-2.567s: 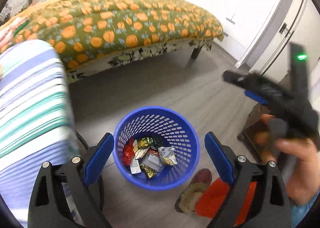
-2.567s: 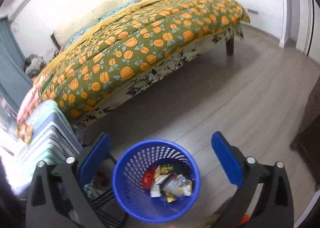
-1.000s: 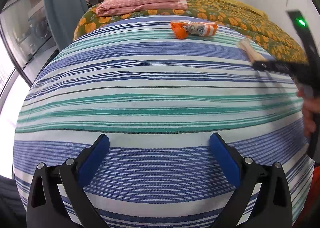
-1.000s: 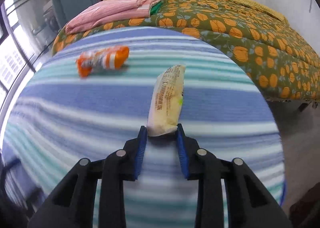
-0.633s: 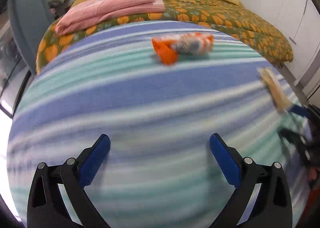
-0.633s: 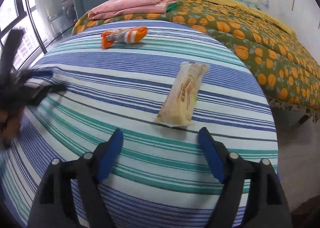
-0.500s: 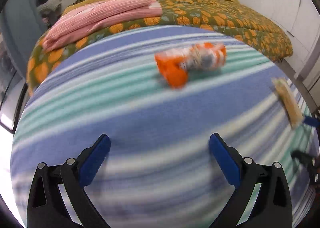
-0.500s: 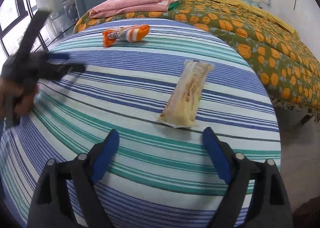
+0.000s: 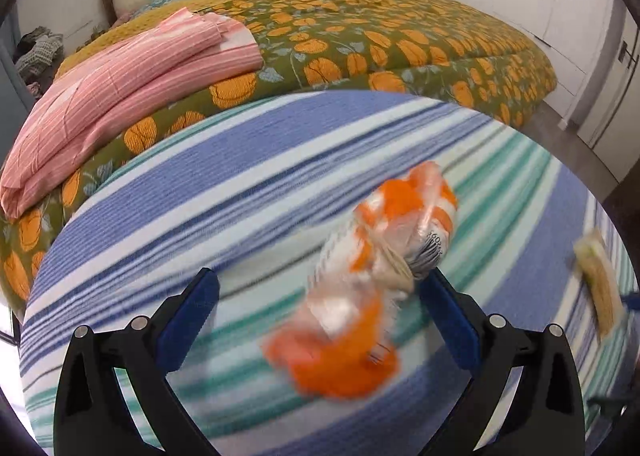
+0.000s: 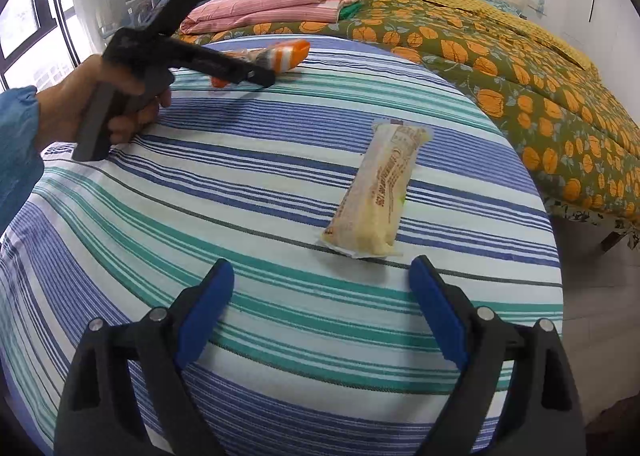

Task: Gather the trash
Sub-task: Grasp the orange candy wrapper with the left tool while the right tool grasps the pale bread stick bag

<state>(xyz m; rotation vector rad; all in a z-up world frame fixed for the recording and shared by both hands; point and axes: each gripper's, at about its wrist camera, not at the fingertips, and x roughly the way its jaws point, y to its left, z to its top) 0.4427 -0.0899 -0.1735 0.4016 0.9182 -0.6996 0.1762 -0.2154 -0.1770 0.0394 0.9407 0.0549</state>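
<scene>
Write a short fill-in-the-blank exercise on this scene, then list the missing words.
1. The cloth under both wrappers has a pattern of ____.
2. The wrapper between the left gripper's open jaws is white and ____.
3. The yellow wrapper lies ahead of the ____ gripper.
4. The folded cloth on the bed is ____.

Missing words: stripes; orange; right; pink

Glossy plastic orange wrapper (image 9: 372, 296) and yellow wrapper (image 10: 376, 192) (crinkled) lie on matt woven striped cloth (image 10: 280, 316).
</scene>
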